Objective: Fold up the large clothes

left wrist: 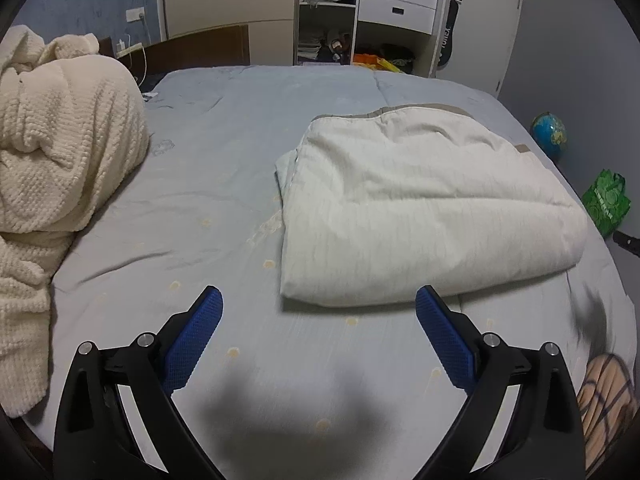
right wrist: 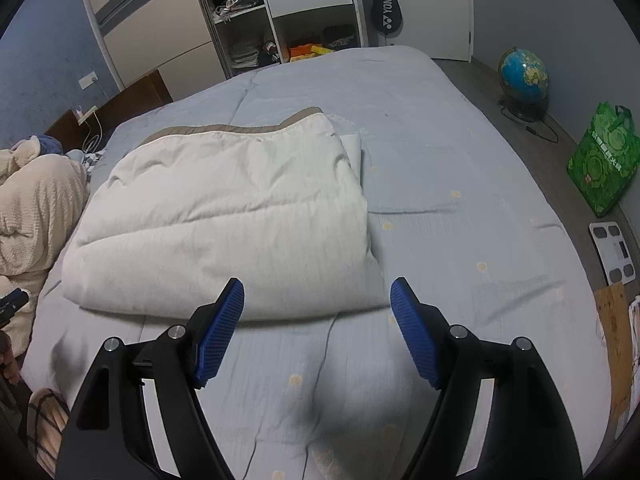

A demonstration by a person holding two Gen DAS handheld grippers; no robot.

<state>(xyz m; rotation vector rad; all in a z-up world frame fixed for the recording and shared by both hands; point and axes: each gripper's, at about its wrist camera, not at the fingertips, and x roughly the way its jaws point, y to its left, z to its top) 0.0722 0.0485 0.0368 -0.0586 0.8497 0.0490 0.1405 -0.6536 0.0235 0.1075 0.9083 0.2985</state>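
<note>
A white quilt [left wrist: 424,208] with a tan border lies folded in a thick rectangle on the pale blue bed [left wrist: 224,184]. It also shows in the right wrist view [right wrist: 228,220], on the bed [right wrist: 460,208]. My left gripper [left wrist: 319,302] is open and empty, hovering above the bed sheet just short of the quilt's near edge. My right gripper [right wrist: 317,294] is open and empty, just before the quilt's near right corner. Neither gripper touches the quilt.
A cream knitted blanket [left wrist: 60,168] is heaped on the bed's left side. A wardrobe with white drawers [left wrist: 396,0] stands beyond the bed. On the floor to the right are a globe [right wrist: 523,76], a green bag [right wrist: 604,160] and a bathroom scale [right wrist: 612,252].
</note>
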